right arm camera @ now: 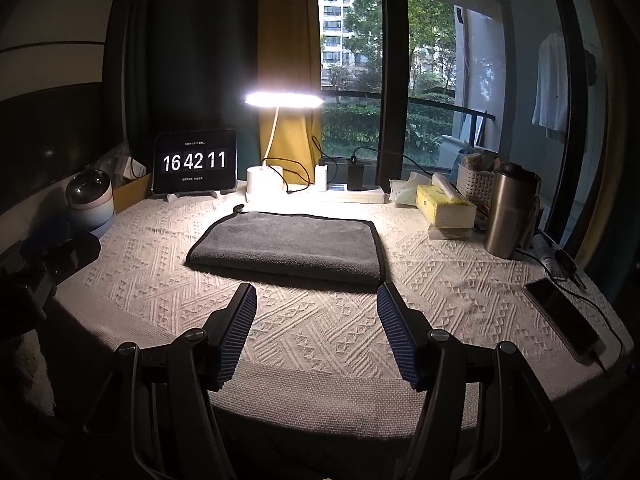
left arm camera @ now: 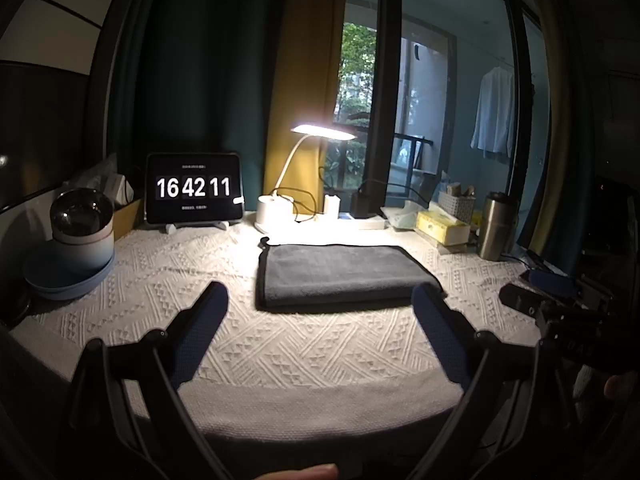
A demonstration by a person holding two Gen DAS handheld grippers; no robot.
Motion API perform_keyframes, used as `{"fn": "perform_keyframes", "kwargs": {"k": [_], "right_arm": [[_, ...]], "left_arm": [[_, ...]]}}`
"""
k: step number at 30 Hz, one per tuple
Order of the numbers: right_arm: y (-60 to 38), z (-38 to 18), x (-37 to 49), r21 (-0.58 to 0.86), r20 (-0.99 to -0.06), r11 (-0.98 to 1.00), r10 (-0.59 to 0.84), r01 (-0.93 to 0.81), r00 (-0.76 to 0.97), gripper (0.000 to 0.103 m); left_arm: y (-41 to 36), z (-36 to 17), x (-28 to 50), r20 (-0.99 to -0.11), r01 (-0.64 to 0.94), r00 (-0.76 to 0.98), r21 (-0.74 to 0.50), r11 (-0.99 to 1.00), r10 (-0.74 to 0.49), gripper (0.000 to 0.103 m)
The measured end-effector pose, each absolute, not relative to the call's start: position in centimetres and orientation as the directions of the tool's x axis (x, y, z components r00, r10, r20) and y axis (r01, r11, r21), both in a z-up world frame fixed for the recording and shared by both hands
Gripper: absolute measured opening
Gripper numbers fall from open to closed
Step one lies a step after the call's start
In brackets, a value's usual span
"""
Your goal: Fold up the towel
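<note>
1. Left gripper [left arm camera: 320,296]: jaws spread wide, nothing between them; it hangs above the near part of the table, clear of the cloth.
2. Right gripper [right arm camera: 317,294]: jaws likewise released and empty, held over the near table edge.
3. Grey towel [right arm camera: 288,246]: lies flat on the white textured tablecloth [right arm camera: 320,320], folded to a rectangle with dark piping. It sits just beyond the right gripper's fingertips, centred between them, not touching. In the left wrist view the towel [left arm camera: 340,276] is ahead and slightly toward the right finger, whose tip overlaps the towel's near right corner in the frame; contact cannot be confirmed.
4. A small loop at the towel's far left corner.
5. Beyond the towel: lit desk lamp [right arm camera: 284,100], tablet clock [right arm camera: 195,162] reading 16 42 11 to its left.
6. Far right of the right gripper: yellow tissue box [right arm camera: 444,206], steel tumbler [right arm camera: 508,210], phone [right arm camera: 562,316] with cable.
7. Far left of the left gripper: stacked bowls [left arm camera: 76,240].
</note>
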State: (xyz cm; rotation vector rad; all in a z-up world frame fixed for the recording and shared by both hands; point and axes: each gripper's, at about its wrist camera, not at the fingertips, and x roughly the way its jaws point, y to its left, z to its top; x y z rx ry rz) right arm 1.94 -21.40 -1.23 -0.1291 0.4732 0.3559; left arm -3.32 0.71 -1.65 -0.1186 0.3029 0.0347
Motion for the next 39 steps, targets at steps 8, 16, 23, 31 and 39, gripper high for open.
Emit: {"fn": "perform_keyframes", "kwargs": {"k": [8, 16, 23, 31, 39], "right_arm": [[-21.39, -1.17, 1.87, -0.040, -0.464, 0.931, 0.305, -0.364, 0.832, 0.066], [-21.39, -1.15, 1.87, -0.038, -0.463, 0.931, 0.305, -0.363, 0.832, 0.066], [-21.37, -1.13, 1.93, -0.034, -0.463, 0.932, 0.306, -0.362, 0.832, 0.066], [-21.33, -1.25, 1.97, -0.032, -0.458, 0.933, 0.306, -0.360, 0.835, 0.066], [-21.17, -1.57, 2.32, -0.021, -0.463, 0.930, 0.316, -0.366, 0.828, 0.066]], "left_arm": [[0.73, -1.66, -3.39, -0.300, -0.052, 0.954, -0.111, 0.992, 0.017, 0.094], [0.81, -1.55, -3.31, -0.302, -0.057, 0.953, -0.112, 0.992, 0.020, 0.094], [0.75, -1.64, -3.21, -0.303, -0.053, 0.953, -0.110, 0.992, 0.017, 0.094], [0.43, -1.56, -3.04, -0.297, -0.045, 0.955, -0.096, 0.994, 0.015, 0.094], [0.23, -1.33, -2.89, -0.288, -0.036, 0.958, -0.091, 0.995, 0.008, 0.094]]}}
